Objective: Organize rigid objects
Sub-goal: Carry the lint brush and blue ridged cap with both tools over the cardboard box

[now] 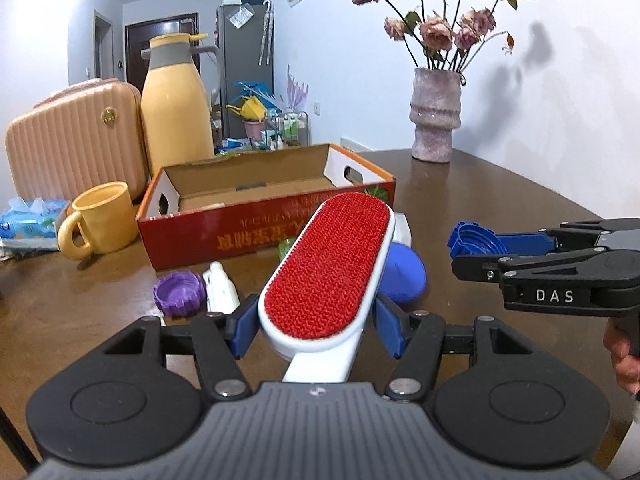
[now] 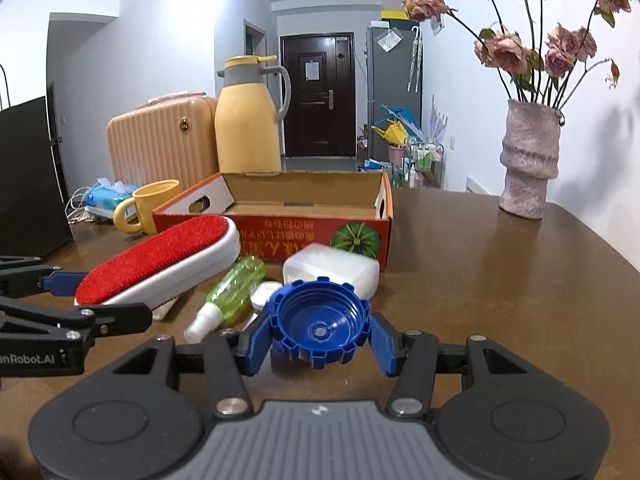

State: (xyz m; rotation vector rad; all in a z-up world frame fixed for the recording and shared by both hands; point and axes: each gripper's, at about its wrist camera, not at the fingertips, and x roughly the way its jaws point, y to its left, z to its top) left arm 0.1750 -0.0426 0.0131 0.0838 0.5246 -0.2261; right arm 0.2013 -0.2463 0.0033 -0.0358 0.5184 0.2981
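Two grippers are seen above the brown table [image 2: 460, 280]: the left gripper [image 1: 316, 328] is clamped on a red lint brush [image 1: 328, 264] raised before the open cardboard box [image 1: 256, 196], while the right gripper [image 2: 320, 338] is closed around a blue cap [image 2: 318, 320].

Black grippers [image 1: 318, 326], blue pads [image 2: 256, 344], silver screws.
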